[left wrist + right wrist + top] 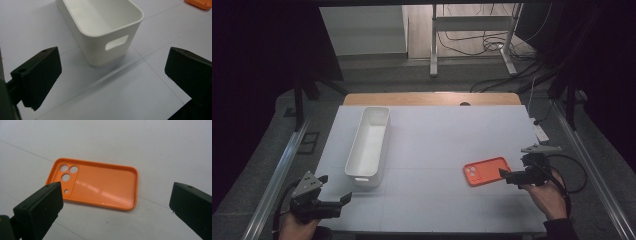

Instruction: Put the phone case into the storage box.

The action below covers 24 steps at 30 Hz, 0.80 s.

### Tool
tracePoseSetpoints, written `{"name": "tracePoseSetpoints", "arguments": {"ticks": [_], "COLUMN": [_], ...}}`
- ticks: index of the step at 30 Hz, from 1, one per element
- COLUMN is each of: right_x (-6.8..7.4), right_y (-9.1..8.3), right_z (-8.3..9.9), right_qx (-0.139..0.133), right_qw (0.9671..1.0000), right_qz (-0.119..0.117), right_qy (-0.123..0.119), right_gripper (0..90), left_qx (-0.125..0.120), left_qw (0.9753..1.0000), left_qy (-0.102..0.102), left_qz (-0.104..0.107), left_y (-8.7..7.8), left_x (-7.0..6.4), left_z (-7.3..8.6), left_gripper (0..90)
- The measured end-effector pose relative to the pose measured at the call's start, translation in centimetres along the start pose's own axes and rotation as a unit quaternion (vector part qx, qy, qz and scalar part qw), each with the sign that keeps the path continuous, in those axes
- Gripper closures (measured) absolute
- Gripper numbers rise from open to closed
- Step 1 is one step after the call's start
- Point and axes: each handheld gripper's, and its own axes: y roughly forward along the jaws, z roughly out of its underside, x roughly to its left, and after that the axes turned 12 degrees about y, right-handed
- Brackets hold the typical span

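An orange phone case (486, 171) lies inside up on the white table, right of centre, its camera holes toward the left. My right gripper (508, 176) hovers at its right edge, open, and the case (96, 183) lies flat between and beyond the two black jaws. A long white bin (369, 145) stands empty left of centre. My left gripper (341, 202) sits near the table's front left corner, open, aimed at the bin's near end with its handle slot (116, 42). A corner of the case (200, 3) peeks in at the top right.
The white table top (437, 150) has a wooden strip along its far edge. A small white tag-like object (540, 132) lies at the right edge. Cables trail on the floor beyond, near a metal stand (472, 30).
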Motion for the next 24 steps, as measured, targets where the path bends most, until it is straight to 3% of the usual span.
{"name": "tracePoseSetpoints", "arguments": {"ticks": [24], "right_x": [-0.6], "right_y": [2.3], "right_z": [-2.2], "right_qx": [0.005], "right_qw": [0.9999], "right_qz": [0.014], "right_qy": [-0.007], "right_gripper": [0.0], "left_qx": [0.000], "left_qw": [1.0000], "left_qy": [-0.001], "left_qz": [0.002], "left_y": [0.0], "left_x": [0.1], "left_z": [0.0], "left_gripper": [1.3]}}
